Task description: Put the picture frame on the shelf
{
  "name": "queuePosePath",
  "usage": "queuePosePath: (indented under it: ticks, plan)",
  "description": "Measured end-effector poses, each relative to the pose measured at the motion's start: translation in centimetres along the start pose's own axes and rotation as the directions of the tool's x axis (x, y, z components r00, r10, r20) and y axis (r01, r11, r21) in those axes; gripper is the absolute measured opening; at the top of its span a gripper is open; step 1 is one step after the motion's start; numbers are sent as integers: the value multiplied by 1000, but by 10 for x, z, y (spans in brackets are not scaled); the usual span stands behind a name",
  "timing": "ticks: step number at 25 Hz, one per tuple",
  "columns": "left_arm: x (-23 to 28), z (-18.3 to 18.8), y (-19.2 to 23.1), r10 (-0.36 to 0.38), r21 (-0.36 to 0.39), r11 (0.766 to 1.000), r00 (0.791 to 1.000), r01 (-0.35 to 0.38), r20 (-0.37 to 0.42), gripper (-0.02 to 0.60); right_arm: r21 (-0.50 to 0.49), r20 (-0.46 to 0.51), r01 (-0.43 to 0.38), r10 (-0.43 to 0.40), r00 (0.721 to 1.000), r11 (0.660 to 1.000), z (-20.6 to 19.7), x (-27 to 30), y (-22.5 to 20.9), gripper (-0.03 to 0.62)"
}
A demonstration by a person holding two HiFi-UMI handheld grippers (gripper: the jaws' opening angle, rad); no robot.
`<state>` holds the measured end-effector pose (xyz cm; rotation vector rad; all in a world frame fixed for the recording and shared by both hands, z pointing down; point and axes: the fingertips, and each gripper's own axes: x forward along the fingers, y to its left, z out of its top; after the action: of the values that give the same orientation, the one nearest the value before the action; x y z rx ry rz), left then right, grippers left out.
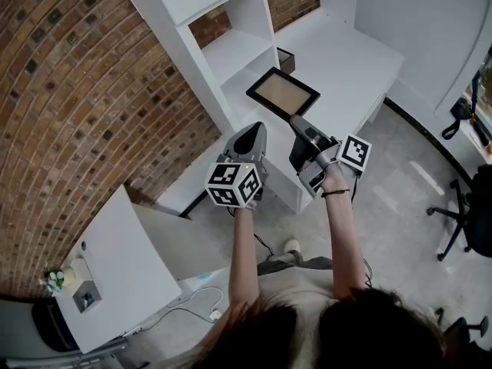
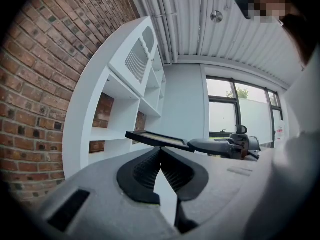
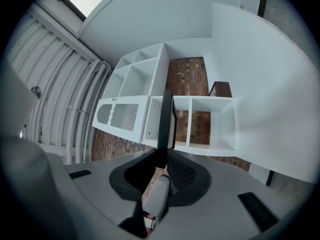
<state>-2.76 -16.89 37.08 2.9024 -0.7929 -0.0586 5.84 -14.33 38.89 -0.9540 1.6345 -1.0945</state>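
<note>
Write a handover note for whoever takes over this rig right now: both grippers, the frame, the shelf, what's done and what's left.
Left gripper: shut, nothing in it, held beside the right one.
Right gripper: shut on one edge of the picture frame.
Frame: in the air, lying roughly flat, held out toward the white shelf and touching nothing else.
Done: frame picked up and brought to the shelf.
Left: set it in a compartment, open the right gripper, back away.

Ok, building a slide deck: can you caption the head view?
Right gripper holds a black picture frame near the white shelf; left gripper, shut and empty, hangs alongside.
</note>
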Motion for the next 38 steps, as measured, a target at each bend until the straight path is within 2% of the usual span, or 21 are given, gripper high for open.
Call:
queuePosePath:
  ticks: [12, 26, 38]
  plan:
    - [17, 10, 44, 23, 7, 1000, 999, -23, 23, 11, 10, -20, -11, 11, 1000, 1000, 6, 47, -13, 66]
    - [26, 3, 60, 38, 14, 999, 999, -38, 8, 11, 33, -21, -22, 23, 1000, 999, 12, 62, -24, 66]
    - [57, 10, 75, 125, -9, 992, 992, -125, 36, 11, 43, -104, -21, 25, 994, 999, 44, 94, -30, 66]
